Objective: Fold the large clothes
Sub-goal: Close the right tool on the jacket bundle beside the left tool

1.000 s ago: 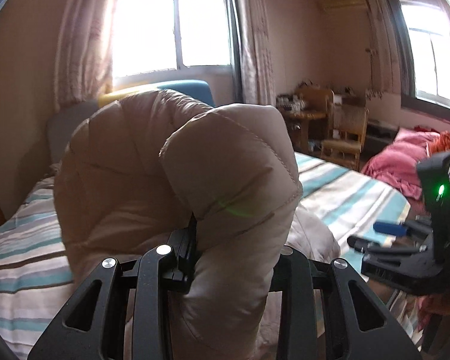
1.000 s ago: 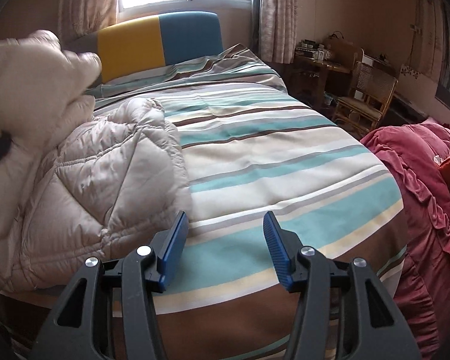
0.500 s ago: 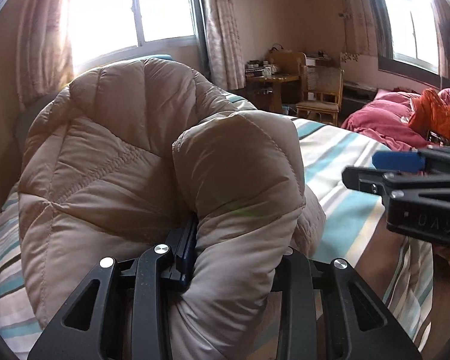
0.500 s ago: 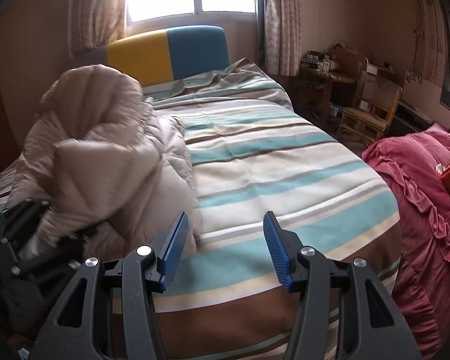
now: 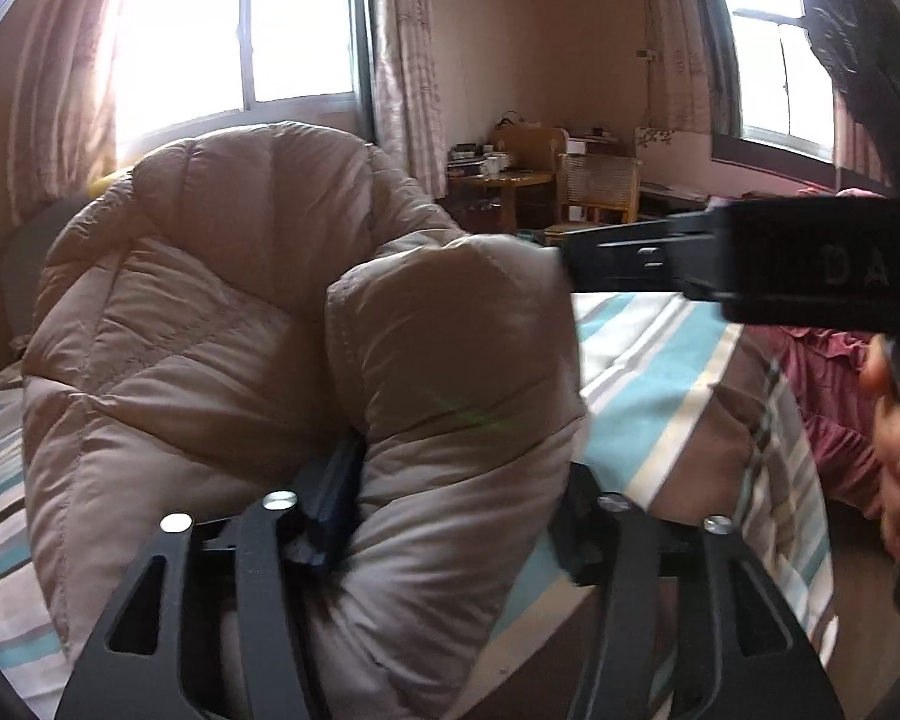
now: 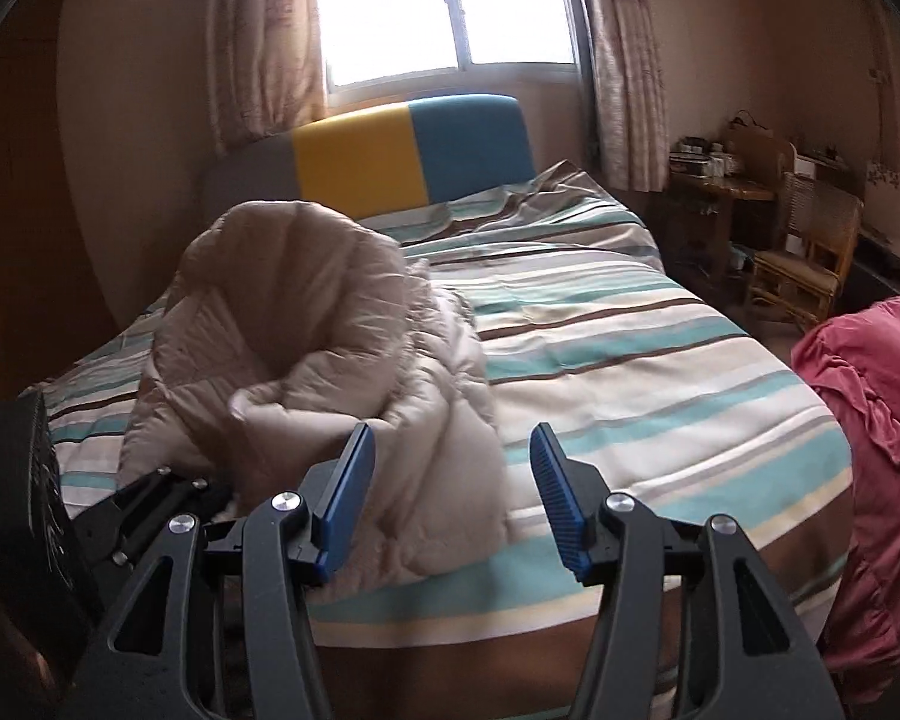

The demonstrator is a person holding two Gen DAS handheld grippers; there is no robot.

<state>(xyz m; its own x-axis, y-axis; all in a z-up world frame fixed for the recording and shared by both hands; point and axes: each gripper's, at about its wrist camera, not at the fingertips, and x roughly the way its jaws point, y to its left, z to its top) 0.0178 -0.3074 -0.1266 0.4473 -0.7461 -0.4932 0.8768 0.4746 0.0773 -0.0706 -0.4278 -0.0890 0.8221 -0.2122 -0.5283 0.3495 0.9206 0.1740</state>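
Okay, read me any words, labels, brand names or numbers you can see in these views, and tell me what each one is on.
"DAS" – faint raised letters on the black body of the right gripper, running off the left wrist view's right edge, so possibly cut short.
Nothing readable on the beige puffer jacket, the striped bed cover or the left gripper.
Items on the far wooden desk are too small to read.

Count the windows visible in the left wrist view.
2: a window above the padded jacket, and a second window on the right wall. Others may lie outside view.
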